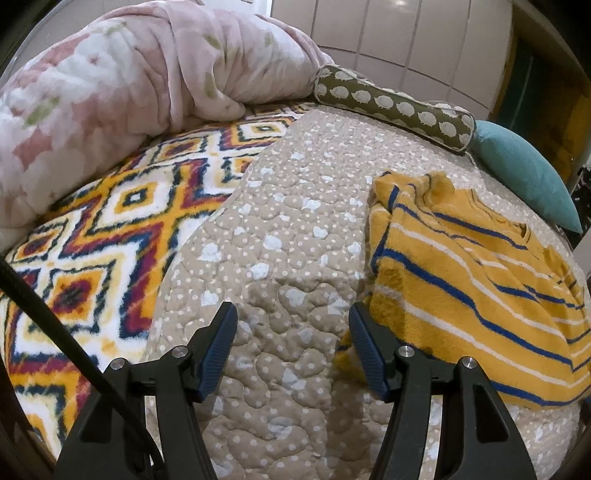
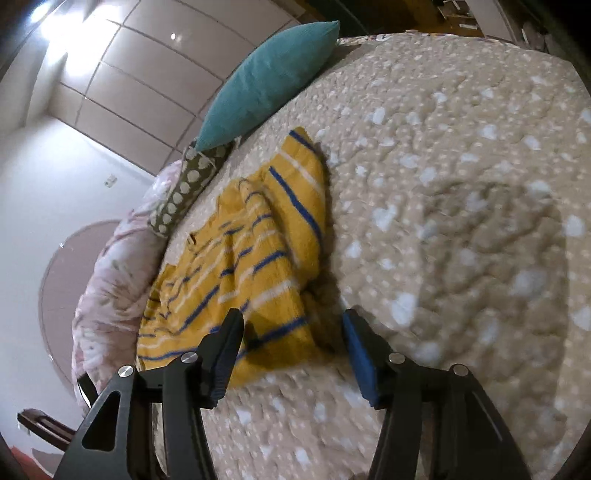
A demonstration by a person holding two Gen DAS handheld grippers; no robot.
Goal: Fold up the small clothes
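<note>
Garment: yellow striped shirt [image 1: 476, 273], crumpled on beige quilt [image 1: 280, 229], right side of left view; lower right edge cut off. Left tongs [image 1: 291, 328] spread, holding nothing. Right tongs [image 2: 291, 332] spread w/ nothing between, over shirt's hem; view blurred.

A beige quilt [image 1: 280, 229] with pale dots fills the middle of my left view and most of my right view. At the left edge of the left view, a fleece blanket [image 1: 110, 236] in orange, red and navy diamonds lies beside it. Above that, upper left, a pink floral duvet [image 1: 122, 74] is bunched up. An olive bolster [image 1: 395, 103] with white spots sits upper right, touching a teal cushion [image 1: 524, 173]. Behind them is a tiled wall [image 1: 406, 33]. A black cable [image 1: 55, 332] crosses the lower left.
</note>
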